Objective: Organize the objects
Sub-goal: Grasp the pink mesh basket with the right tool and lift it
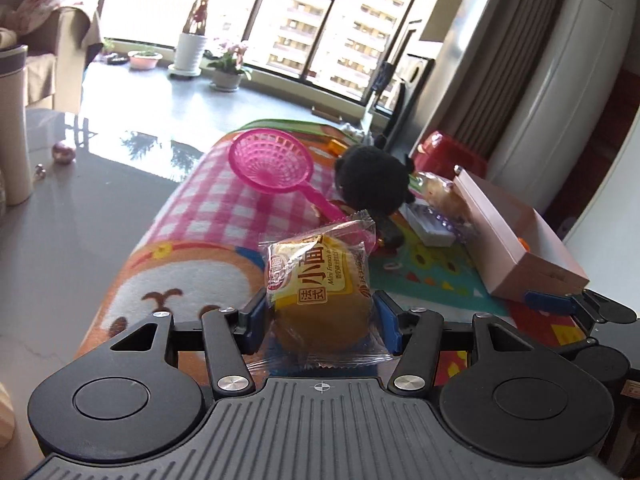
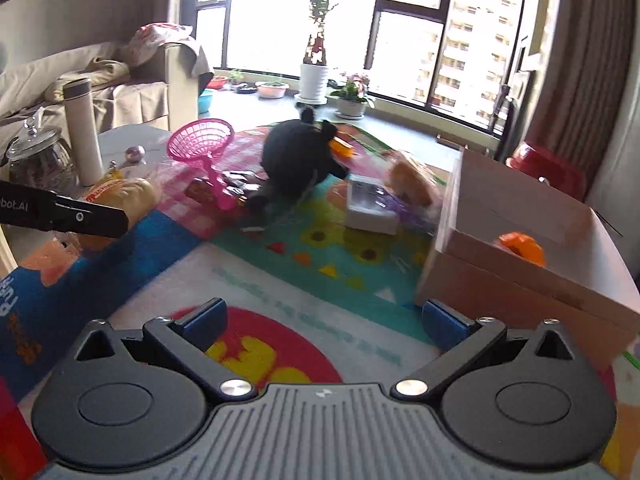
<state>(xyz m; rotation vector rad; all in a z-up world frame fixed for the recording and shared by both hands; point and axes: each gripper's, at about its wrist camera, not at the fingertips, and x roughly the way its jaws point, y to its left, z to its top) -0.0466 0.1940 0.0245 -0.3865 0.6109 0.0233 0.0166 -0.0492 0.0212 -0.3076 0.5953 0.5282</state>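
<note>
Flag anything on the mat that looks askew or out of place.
The black plush toy lies toppled across the pink strainer's handle, and a wrapped bun leans against the cardboard box instead of sitting inside. Only an orange piece is in the box. Nothing looks spilled or damaged.

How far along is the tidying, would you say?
Barely begun, it seems. Done: one orange toy lies in the pink box. In hand: the left gripper clamps a wrapped bread bun; the right gripper is open and holds nothing. Left on the mat: the pink strainer, black plush toy, small white box and another wrapped bun.
</note>
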